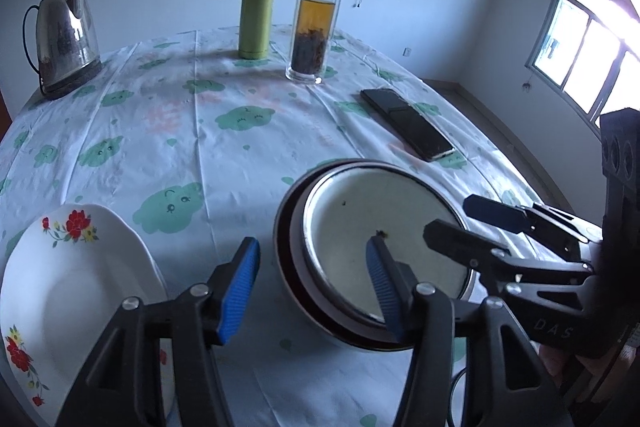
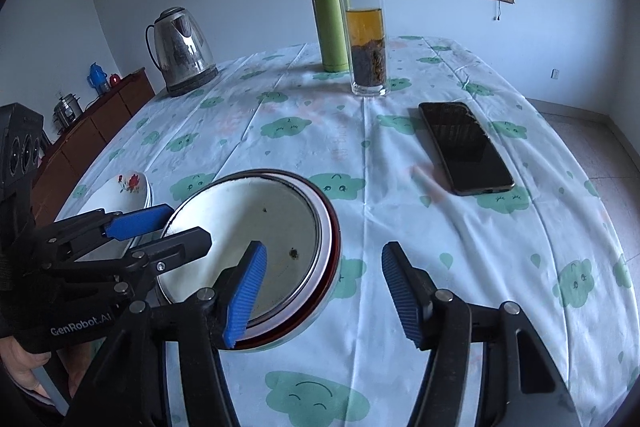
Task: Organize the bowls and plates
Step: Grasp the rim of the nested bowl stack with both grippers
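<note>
In the left wrist view, the left tongs [image 1: 314,281] stand half open and hold nothing. One blue finger is over the stacked bowls [image 1: 372,247], the other is beside them. The flowered plate [image 1: 72,291] sits to the left of the bowls on the bench [image 1: 224,131]. The right tongs [image 1: 456,217] reach in from the right of the bowls.

In the right wrist view, the right tongs [image 2: 322,289] are half open and empty too. The bowls [image 2: 256,239] lie under the left finger. The phone [image 2: 464,147] lies well to the right of the bowls. The left tongs [image 2: 180,225] sit at the bowls' left rim.
</note>
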A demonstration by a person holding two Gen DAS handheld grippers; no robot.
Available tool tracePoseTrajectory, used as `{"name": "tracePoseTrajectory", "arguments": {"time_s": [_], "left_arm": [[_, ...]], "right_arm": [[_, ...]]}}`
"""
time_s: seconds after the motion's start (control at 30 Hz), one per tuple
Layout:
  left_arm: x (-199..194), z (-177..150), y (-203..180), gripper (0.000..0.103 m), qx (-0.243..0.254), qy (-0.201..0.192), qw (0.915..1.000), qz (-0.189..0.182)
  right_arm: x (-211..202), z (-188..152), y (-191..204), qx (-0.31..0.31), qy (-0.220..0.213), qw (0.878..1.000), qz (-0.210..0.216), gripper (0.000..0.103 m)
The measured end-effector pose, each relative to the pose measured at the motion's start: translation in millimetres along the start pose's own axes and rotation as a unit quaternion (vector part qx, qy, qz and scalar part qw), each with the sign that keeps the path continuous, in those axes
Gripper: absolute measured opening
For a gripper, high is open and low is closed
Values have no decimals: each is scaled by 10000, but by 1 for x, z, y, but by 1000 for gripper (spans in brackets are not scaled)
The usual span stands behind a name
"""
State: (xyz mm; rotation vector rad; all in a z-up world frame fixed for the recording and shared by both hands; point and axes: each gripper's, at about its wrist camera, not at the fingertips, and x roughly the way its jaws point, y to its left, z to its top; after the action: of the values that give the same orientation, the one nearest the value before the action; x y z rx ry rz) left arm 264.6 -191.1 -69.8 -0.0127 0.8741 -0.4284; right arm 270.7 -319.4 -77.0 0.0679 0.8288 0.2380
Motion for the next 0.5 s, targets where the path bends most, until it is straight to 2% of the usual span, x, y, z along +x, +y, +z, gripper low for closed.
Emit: {"name": "tracePoseTrajectory", "arguments": {"time_s": [0.03, 0.13, 0.27, 0.4, 0.5], "left_arm": [[1, -1, -1, 52, 18, 32, 10000, -11], [4, -2, -2, 48, 53, 71, 10000, 34], [3, -3, -3, 39, 101, 38, 9998, 185], [3, -5, -6, 38, 173, 13, 9993, 326], [0, -4, -3, 36, 77, -10, 9995, 307]], "right_arm": [[2, -1, 0, 28, 39, 10000, 27, 50], [6, -5, 1, 122, 93, 9997, 203, 40], [6, -7, 7, 82, 19, 10000, 8, 38], [4, -9, 11, 27, -65, 9998, -172, 34], [1, -8, 11, 104, -102, 9998, -128, 31]]}}
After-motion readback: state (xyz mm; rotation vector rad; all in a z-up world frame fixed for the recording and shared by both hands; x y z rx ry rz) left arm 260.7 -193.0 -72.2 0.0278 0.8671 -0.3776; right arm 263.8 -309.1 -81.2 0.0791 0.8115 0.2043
